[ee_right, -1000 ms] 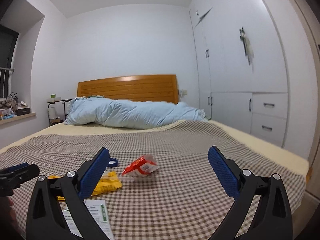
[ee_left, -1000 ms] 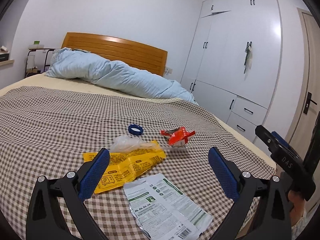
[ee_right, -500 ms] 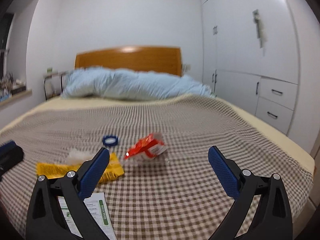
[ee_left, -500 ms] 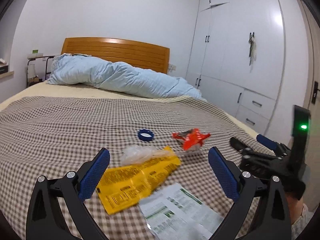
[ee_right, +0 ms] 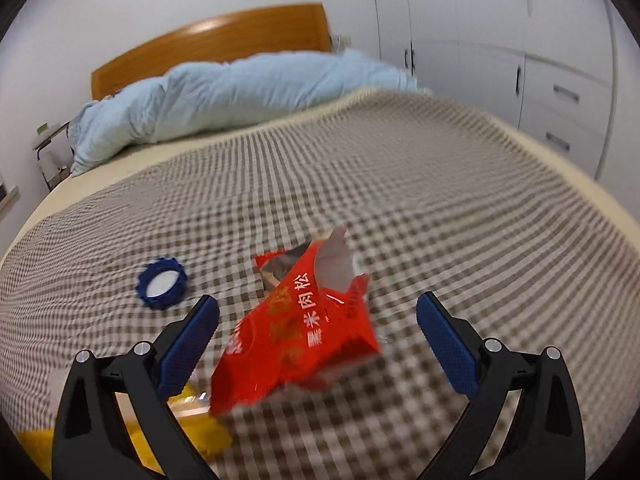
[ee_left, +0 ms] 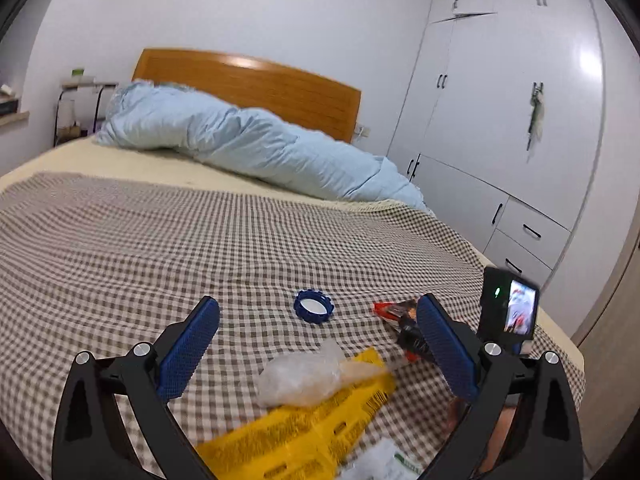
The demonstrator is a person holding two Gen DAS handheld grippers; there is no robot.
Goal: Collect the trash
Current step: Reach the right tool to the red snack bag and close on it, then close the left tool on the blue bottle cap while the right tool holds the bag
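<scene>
a red snack wrapper (ee_right: 296, 320) lies on the checked bed (ee_right: 440, 208), centred just ahead of the right gripper (ee_right: 318, 334), nearer than the left gripper (ee_left: 318, 344); both jaws wide open, empty.

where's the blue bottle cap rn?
The blue bottle cap lies on the checked bedspread, left of the red snack wrapper and beyond the yellow packet.

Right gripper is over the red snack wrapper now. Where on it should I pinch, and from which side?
Probably the puffed red body of the red snack wrapper, below its torn silver mouth. It lies tented on the checked bedspread, between the open fingers of the right gripper. Come straight down and forward, closing across its width.
</scene>
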